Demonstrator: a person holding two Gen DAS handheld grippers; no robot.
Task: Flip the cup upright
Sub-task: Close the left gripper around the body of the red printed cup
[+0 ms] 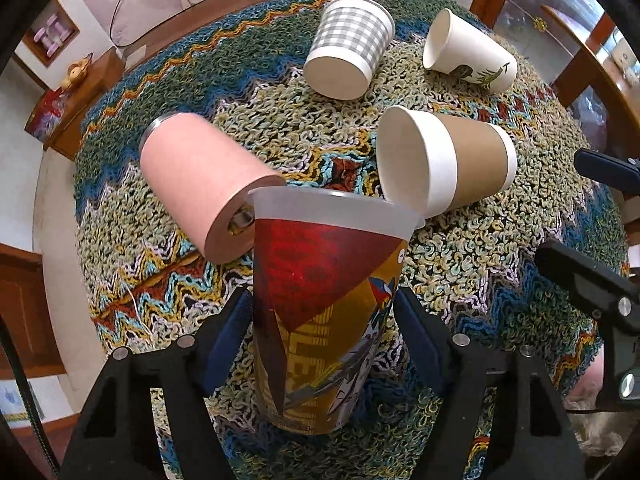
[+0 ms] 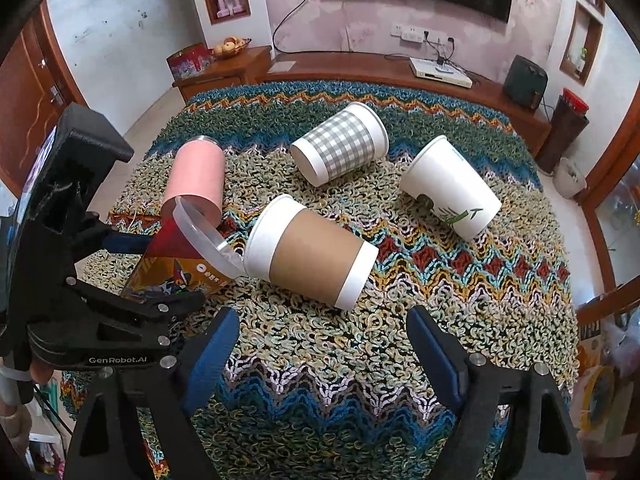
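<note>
Crowding printed cup: pink tumbler, sleeved cup.

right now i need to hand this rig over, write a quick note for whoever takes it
Left gripper: shut on the printed cup, cup tilted, mouth away from the gripper, base low over the mat.
Right gripper: open, holds nothing, over bare mat.
Lying on their sides: pink cup, sleeved cup, checked cup, white cup.
Done: none stands upright.
Left: stand the printed cup, then the other four.
</note>
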